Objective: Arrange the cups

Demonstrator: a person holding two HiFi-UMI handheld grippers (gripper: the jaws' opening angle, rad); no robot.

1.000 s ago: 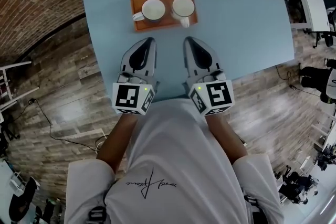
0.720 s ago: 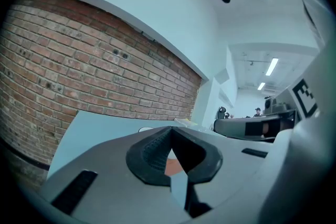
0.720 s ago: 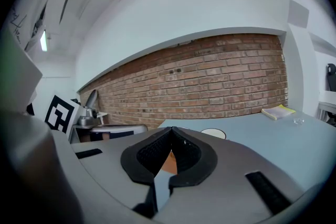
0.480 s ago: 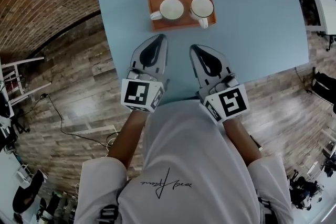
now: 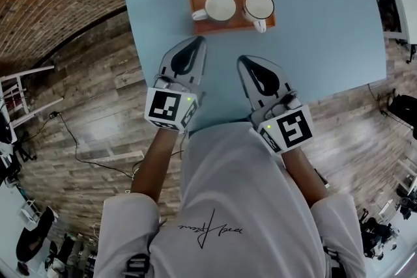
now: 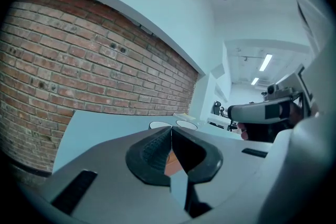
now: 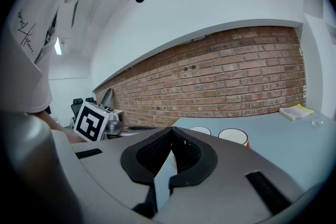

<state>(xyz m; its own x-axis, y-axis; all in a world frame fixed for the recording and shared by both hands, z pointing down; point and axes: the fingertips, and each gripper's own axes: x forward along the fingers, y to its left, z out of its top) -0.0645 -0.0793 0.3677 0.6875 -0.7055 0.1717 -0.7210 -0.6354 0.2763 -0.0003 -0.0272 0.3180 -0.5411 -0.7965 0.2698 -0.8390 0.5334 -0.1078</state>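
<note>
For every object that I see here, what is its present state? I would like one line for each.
Tray: flat on table, holding both cups.
Left cup: upright on tray, empty, handle towards the view's left.
Right cup: upright on tray, empty, handle towards the person.
Left gripper: shut, empty.
Right gripper: shut, empty.

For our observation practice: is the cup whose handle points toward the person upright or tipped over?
Upright. In the head view the cup shows its round open mouth facing up, standing on the orange tray.
</note>
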